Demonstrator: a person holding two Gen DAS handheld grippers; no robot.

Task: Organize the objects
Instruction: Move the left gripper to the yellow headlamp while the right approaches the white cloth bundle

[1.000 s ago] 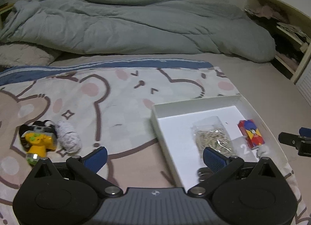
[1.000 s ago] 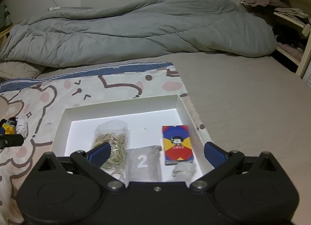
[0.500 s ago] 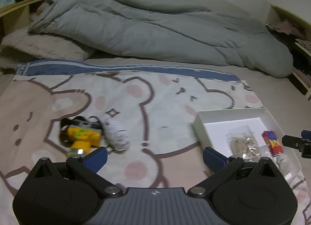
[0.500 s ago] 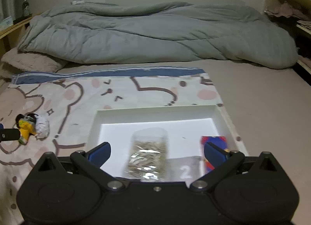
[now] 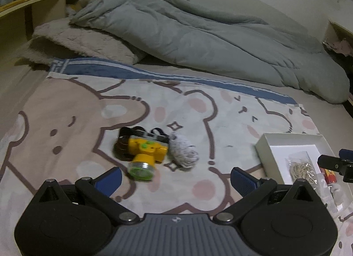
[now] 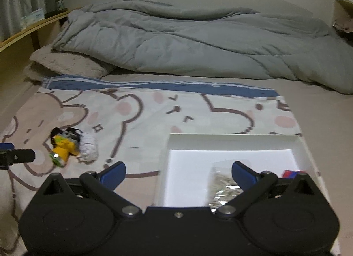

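Note:
A yellow headlamp (image 5: 144,154) with a black strap lies on the bear-print blanket, touching a white ball of yarn (image 5: 183,152); both also show in the right wrist view, headlamp (image 6: 62,148) and yarn (image 6: 89,148). My left gripper (image 5: 175,177) is open and empty, just short of them. A white box (image 6: 233,137) holds a clear bag of rubber bands (image 5: 301,167), a red card pack (image 5: 329,176) and a numbered pouch. My right gripper (image 6: 178,172) is open and empty over the box's left edge.
A grey duvet (image 5: 198,35) and a fuzzy beige pillow (image 5: 83,45) lie across the back of the bed. A wooden shelf (image 5: 33,2) runs along the left. The right gripper's finger (image 5: 335,163) shows at the left view's right edge.
Both grippers have swung left. The headlamp and yarn have come toward the middle of the left view; the box has slid to the right in both views. Both grippers stay open.

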